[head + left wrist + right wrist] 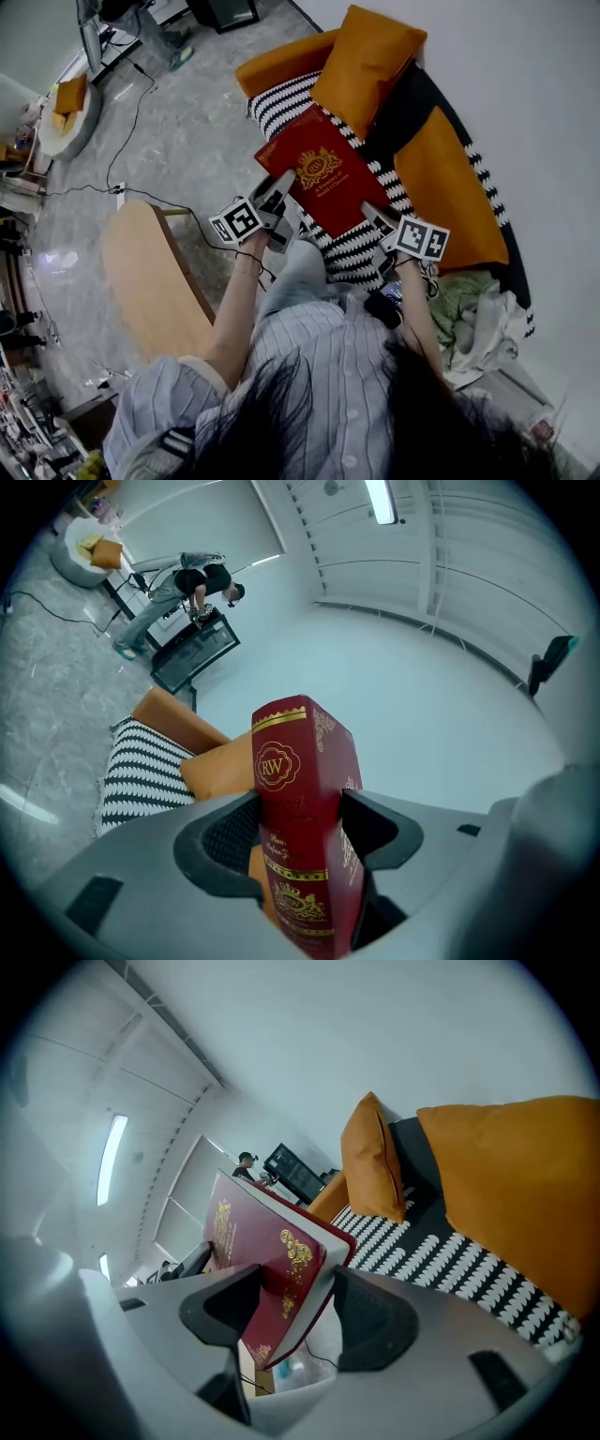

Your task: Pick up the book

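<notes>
Red, gold-crested book (323,173) — orange cushion (366,56), black-and-white-striped seat (281,103).

Left forearm (234,314), right forearm (419,323) stretched forward; left gripper (274,204), right gripper (379,221) clamped on book (323,173), opposite edges, jaws wide.

Closed red gold-embossed book (325,174) held above striped sofa seat.

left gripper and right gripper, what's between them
The red book, gripped at its edges by the left gripper and right gripper; see the head view.
</notes>
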A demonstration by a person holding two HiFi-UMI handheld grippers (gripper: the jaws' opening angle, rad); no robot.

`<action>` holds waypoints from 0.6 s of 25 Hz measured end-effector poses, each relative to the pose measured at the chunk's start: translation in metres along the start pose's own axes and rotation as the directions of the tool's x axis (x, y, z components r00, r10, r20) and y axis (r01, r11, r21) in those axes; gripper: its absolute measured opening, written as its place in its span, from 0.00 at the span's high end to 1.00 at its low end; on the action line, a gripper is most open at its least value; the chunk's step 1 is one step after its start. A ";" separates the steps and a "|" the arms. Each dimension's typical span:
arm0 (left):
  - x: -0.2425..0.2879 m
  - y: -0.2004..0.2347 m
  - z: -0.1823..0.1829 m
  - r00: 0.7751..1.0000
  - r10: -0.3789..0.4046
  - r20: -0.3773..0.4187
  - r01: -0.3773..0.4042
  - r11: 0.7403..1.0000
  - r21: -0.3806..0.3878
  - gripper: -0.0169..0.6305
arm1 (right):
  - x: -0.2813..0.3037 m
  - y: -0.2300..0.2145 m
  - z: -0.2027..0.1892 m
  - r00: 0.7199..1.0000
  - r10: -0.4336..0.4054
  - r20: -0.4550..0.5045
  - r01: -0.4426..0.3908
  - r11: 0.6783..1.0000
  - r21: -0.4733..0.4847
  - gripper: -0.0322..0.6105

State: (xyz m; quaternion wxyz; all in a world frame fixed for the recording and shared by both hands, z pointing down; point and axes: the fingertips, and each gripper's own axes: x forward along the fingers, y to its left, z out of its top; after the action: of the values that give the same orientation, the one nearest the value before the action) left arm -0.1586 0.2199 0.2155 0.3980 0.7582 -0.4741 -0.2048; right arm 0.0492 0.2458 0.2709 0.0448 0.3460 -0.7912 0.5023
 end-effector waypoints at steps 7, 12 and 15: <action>-0.022 -0.001 -0.001 1.000 0.025 -0.001 -0.025 1.000 0.005 0.53 | -0.001 0.009 -0.015 1.000 0.016 -0.012 -0.016 1.000 -0.004 0.54; -0.040 0.007 0.000 0.998 0.057 0.006 -0.057 0.998 -0.004 0.53 | 0.004 0.017 -0.032 0.999 0.025 -0.036 -0.025 1.000 0.010 0.54; -0.055 0.013 0.000 0.997 0.080 -0.002 -0.080 0.997 -0.004 0.53 | 0.009 0.021 -0.048 0.998 0.032 -0.062 -0.031 0.999 0.021 0.54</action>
State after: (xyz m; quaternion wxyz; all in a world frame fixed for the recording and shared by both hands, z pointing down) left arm -0.1913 0.2659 0.2219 0.4076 0.7379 -0.5035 -0.1890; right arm 0.0162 0.2860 0.2818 0.0583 0.3181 -0.7898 0.5213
